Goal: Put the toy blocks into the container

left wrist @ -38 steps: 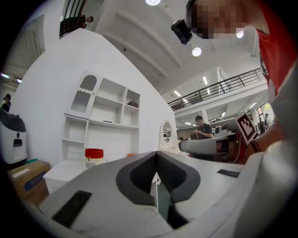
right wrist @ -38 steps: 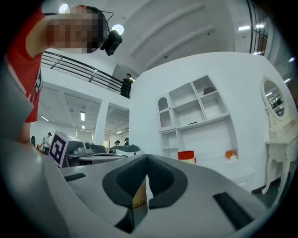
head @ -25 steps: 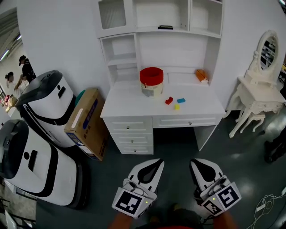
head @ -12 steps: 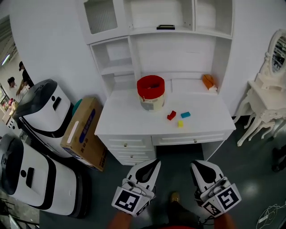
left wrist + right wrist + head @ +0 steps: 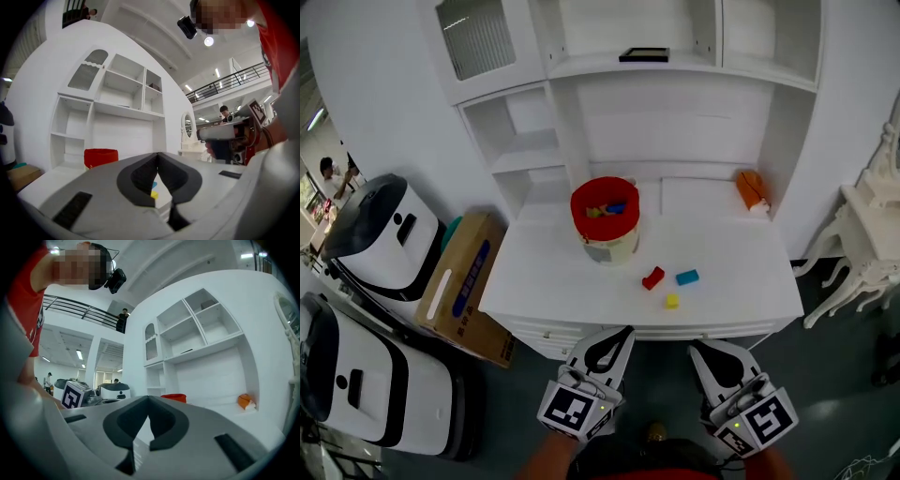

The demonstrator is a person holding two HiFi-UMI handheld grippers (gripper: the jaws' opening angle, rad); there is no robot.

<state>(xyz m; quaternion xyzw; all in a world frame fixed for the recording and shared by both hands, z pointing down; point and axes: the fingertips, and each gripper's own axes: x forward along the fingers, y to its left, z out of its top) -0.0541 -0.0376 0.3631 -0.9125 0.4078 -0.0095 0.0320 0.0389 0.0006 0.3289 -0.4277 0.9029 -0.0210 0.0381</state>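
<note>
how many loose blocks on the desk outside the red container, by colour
red block: 1
blue block: 1
yellow block: 1
total: 3

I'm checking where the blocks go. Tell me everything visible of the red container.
The red container is a round open tub, red at the rim and inside, pale on its lower wall. It stands upright on the white desk, toward the back, and holds a few coloured blocks. Nothing else touches it.
</note>
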